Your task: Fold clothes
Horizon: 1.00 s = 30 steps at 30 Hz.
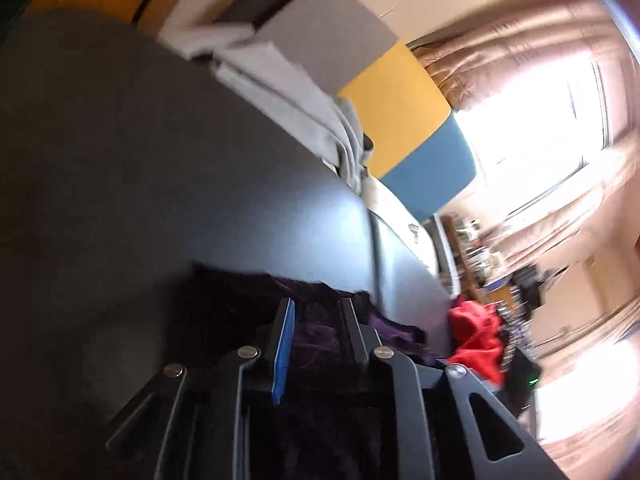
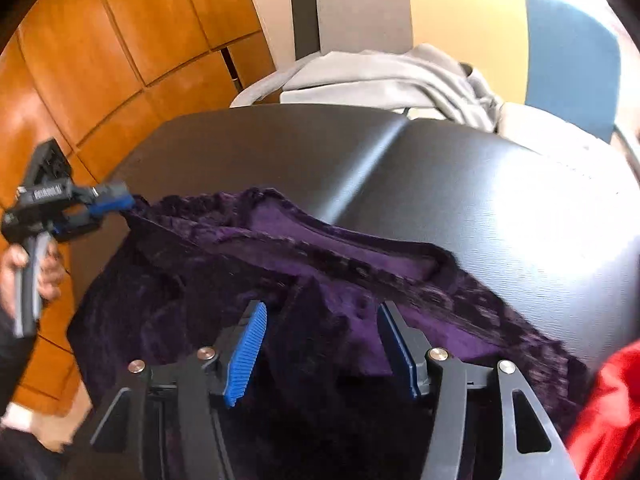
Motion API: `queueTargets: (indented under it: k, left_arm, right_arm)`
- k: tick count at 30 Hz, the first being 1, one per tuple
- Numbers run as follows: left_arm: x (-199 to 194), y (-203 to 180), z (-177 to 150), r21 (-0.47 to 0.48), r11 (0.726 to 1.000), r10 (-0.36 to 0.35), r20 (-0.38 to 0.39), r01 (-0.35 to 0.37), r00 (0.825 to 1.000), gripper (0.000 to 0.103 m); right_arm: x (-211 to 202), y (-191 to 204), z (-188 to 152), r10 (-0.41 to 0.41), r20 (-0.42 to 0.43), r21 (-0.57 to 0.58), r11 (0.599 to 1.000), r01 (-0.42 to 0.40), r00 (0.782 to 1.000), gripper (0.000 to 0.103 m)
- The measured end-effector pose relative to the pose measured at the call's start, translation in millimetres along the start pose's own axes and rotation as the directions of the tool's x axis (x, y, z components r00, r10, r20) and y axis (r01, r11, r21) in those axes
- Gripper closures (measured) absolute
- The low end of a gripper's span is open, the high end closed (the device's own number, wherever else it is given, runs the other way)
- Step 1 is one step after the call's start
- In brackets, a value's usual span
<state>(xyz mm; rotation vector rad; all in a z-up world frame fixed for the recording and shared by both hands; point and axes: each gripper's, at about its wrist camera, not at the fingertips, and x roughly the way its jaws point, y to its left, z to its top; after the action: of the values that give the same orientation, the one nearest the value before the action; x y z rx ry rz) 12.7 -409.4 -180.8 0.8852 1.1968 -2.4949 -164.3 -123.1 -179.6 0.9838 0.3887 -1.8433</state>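
So over at the far left edge of the black table (image 2: 440, 184), your left gripper (image 2: 120, 202) has its blue pads pinched down on the corner of the purple velvety garment (image 2: 280, 264), and you can see your hand (image 2: 44, 272) wrapped around the handle just off the table's left side, with the wood panel wall (image 2: 132, 40) behind it. From that pinched corner the garment runs rightward across the near part of the table, rumpled, with a lighter purple inner face showing along its far edge. In the left wrist view the same cloth (image 1: 316, 344) sits between the fingers, though it's dark and blurry there, so the pinch itself reads better from the other camera. Moving along to the middle of the table's near edge, your right gripper (image 2: 322, 344) has its jaws spread wide, with the garment lying under and between the fingers; neither pad looks closed on it. Past the table's far edge there's a grey garment (image 2: 384, 76) heaped on a chair with a grey, yellow and blue back (image 2: 468, 20). At the table's right side a red garment (image 2: 608, 412) pokes in, just beside the purple one's right end.
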Motion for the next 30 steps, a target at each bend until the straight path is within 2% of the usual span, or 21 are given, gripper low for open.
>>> queueTargets:
  k: [2, 4, 5, 11, 13, 14, 18, 19, 20, 21, 22, 24, 25, 27, 30]
  left_arm:
    - [-2.9, -2.5, -1.1, 0.114, 0.987, 0.113, -0.001, -0.112, 0.994, 0.076]
    - [-2.8, -3.6, -3.3, 0.225, 0.954, 0.205, -0.009, -0.198, 0.979, 0.075]
    - [-1.6, -4.3, -4.5, 0.271, 0.938, 0.228, -0.016, -0.216, 0.973, 0.074]
    - [21.1, -7.7, -5.3, 0.414, 0.895, 0.219, -0.09, -0.164, 0.972, 0.065]
    - [29.7, -9.7, -4.8, 0.44, 0.891, 0.184, -0.123, -0.112, 0.975, 0.062]
    - [34.8, -11.3, -4.7, 0.456, 0.886, 0.163, -0.144, -0.081, 0.976, 0.061]
    - [54.6, -23.9, -7.8, 0.518, 0.855, 0.137, -0.224, -0.001, 0.965, 0.06]
    - [57.7, -25.8, -7.8, 0.515, 0.857, 0.131, -0.239, 0.011, 0.962, 0.063]
    - [59.7, -27.0, -7.0, 0.503, 0.864, 0.121, -0.251, 0.023, 0.96, 0.078]
    - [61.6, -28.2, -6.2, 0.491, 0.871, 0.11, -0.263, 0.034, 0.958, 0.088]
    - [56.3, -28.5, -2.4, 0.467, 0.884, 0.091, -0.235, 0.031, 0.968, 0.097]
    - [39.2, -15.0, 10.4, 0.333, 0.943, 0.029, -0.156, 0.025, 0.987, 0.097]
    - [34.0, -3.7, 15.4, 0.253, 0.967, 0.018, -0.132, 0.017, 0.991, 0.097]
    - [33.5, 16.1, 16.5, 0.172, 0.984, 0.072, -0.122, -0.05, 0.99, 0.098]
    - [35.7, 30.4, 5.4, 0.142, 0.986, 0.11, -0.154, -0.088, 0.982, 0.098]
  right_arm:
    - [-3.4, -6.8, -5.5, -0.019, -0.012, 0.015, 1.0, 0.019, 1.0, 0.043]
    - [-4.8, -13.9, -9.1, -0.039, -0.022, 0.029, 0.999, 0.039, 0.999, 0.043]
    - [-3.3, -17.9, -8.9, -0.049, -0.026, 0.035, 0.998, 0.05, 0.998, 0.043]
    - [16.2, -30.7, -5.5, -0.096, -0.088, 0.048, 0.994, 0.1, 0.992, 0.044]
    - [21.6, -29.8, -6.4, -0.094, -0.097, 0.038, 0.994, 0.099, 0.991, 0.045]
    - [23.7, -29.2, -6.9, -0.094, -0.1, 0.033, 0.995, 0.098, 0.991, 0.048]
    - [20.0, -26.0, -9.1, -0.066, -0.086, 0.027, 0.997, 0.069, 0.994, 0.079]
    - [17.2, -27.8, -8.6, -0.072, -0.076, 0.035, 0.997, 0.075, 0.995, 0.082]
    - [13.3, -31.2, -7.3, -0.084, -0.062, 0.049, 0.995, 0.087, 0.995, 0.089]
    - [9.5, -34.6, -6.0, -0.096, -0.048, 0.063, 0.993, 0.099, 0.994, 0.097]
    - [5.6, -38.0, -4.8, -0.109, -0.035, 0.078, 0.991, 0.111, 0.993, 0.101]
    - [-2.2, -44.8, -2.2, -0.134, -0.008, 0.107, 0.985, 0.134, 0.991, 0.101]
    - [-6.0, -48.2, -1.0, -0.147, 0.005, 0.122, 0.982, 0.145, 0.989, 0.101]
    - [-13.8, -55.1, 1.6, -0.173, 0.03, 0.152, 0.974, 0.167, 0.984, 0.101]
    - [-22.7, -65.3, 2.8, -0.203, 0.055, 0.197, 0.962, 0.189, 0.978, 0.101]
